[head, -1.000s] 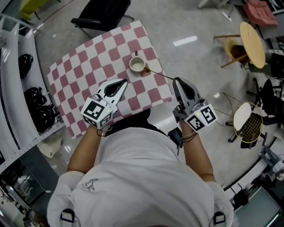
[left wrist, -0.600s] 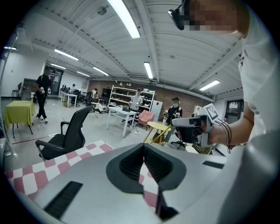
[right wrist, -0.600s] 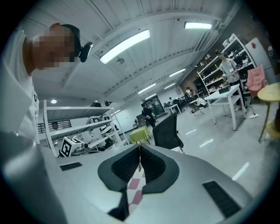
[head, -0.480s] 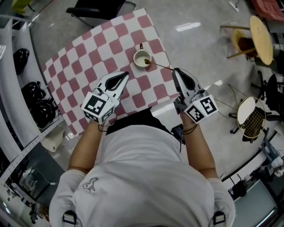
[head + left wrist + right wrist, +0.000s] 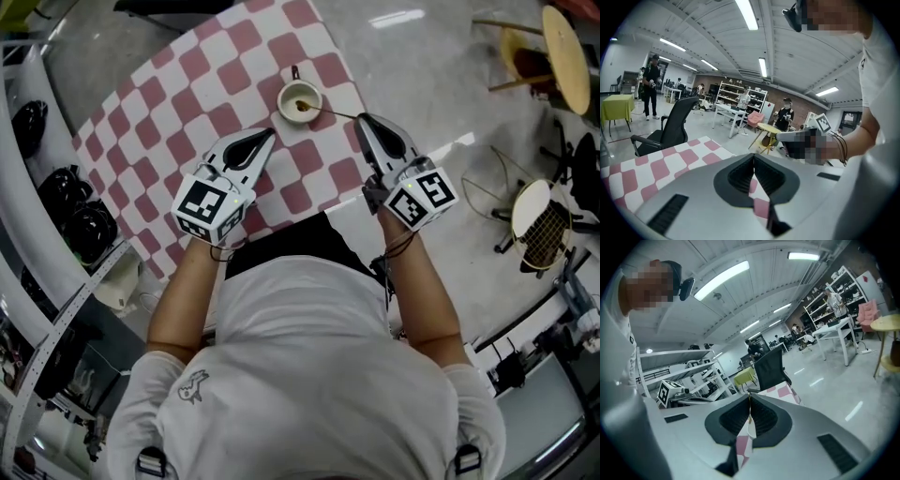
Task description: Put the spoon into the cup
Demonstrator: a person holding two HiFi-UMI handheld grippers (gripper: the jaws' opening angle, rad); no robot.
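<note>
Spoon bowl is hovering at the cup's mouth, with the release still to come.
The right gripper [image 5: 361, 120] is pinching the spoon [image 5: 333, 112] by its handle end. The bowl is reaching beyond the fingertips over the white cup [image 5: 300, 97], possibly already inside. The next move calls for tipping it down, then letting go. The left gripper [image 5: 270, 134] is idling, jaws together on nothing.

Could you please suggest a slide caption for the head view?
Right gripper holds the spoon by its handle, bowl in the cup on the checked tablecloth; left gripper shut, empty.

one cup [image 5: 300, 97], one spoon [image 5: 330, 112], one checked worktop [image 5: 178, 112], two grippers, the left gripper [image 5: 270, 135] and the right gripper [image 5: 360, 119], one black office chair [image 5: 670, 129]
</note>
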